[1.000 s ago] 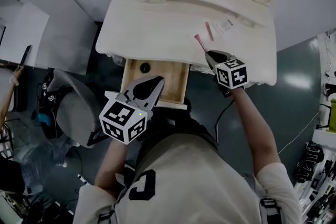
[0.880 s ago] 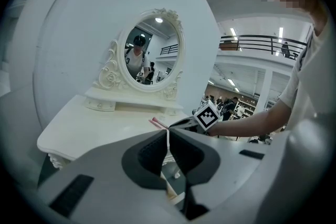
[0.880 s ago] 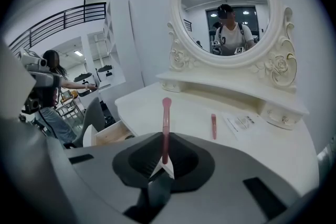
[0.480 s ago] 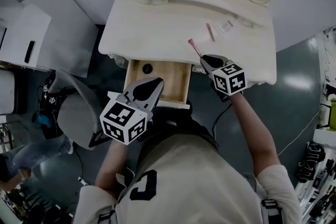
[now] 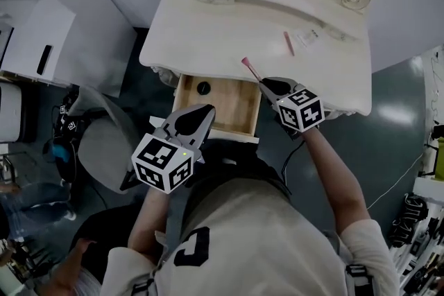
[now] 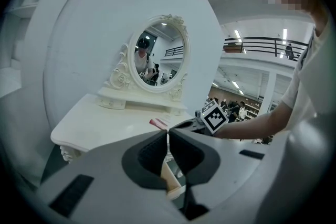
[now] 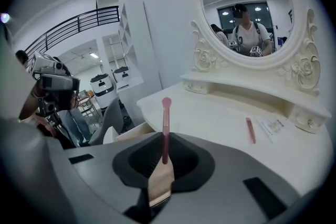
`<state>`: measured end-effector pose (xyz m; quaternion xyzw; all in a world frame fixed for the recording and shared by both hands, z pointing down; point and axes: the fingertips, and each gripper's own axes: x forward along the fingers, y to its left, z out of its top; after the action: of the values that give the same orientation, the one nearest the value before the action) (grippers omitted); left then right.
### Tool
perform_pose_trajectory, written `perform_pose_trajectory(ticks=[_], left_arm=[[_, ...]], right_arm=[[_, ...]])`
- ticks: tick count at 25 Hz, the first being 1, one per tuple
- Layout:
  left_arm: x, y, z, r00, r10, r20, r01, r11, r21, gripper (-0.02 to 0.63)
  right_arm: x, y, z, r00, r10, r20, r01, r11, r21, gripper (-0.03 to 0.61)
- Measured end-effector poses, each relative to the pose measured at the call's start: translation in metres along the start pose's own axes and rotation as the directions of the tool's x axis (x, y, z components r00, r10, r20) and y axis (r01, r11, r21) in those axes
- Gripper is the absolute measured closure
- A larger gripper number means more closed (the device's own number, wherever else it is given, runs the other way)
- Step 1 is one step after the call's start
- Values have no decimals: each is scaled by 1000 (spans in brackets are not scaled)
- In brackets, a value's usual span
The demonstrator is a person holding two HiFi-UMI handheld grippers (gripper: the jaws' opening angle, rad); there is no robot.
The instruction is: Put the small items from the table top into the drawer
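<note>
The right gripper (image 5: 267, 85) is held at the front edge of the white table top (image 5: 208, 31), just right of the open drawer (image 5: 220, 107). Its jaws are seen nearly closed in the right gripper view, pressed on the lower end of 1 pink applicator (image 7: 166, 113). The applicator is clamped upright between the pads, with its rounded tip raised above the jaw tips. In the head view the applicator (image 5: 251, 69) is seen slanting away from the gripper, its tip over the table top near the drawer's right rear corner.

The left gripper (image 5: 207, 111) is held over the drawer's front edge, well apart from the right one. In the left gripper view (image 6: 167, 132) its jaws are shown together at the tips, and nothing is gripped between them.

1 black round item (image 5: 203, 88) is seen inside the wooden drawer, near its back left corner. On the table top, 1 second pink stick (image 5: 287, 43) is left lying flat, just beside a small packet (image 5: 305, 36), both near the base of the oval mirror (image 7: 247, 8).
</note>
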<state>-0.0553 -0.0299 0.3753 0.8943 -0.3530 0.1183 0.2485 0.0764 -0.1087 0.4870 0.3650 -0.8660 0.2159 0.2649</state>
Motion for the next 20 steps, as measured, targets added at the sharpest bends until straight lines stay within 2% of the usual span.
perform_pose_trajectory(ticks=[10, 20], left_arm=[[-13, 18, -10, 1000, 25, -2, -25, 999, -43, 548], [-20, 37, -16, 998, 58, -1, -58, 995, -79, 547]], right_arm=[[32, 38, -9, 992, 103, -66, -107, 993, -48, 525], [68, 57, -28, 976, 168, -138, -177, 983, -57, 525]])
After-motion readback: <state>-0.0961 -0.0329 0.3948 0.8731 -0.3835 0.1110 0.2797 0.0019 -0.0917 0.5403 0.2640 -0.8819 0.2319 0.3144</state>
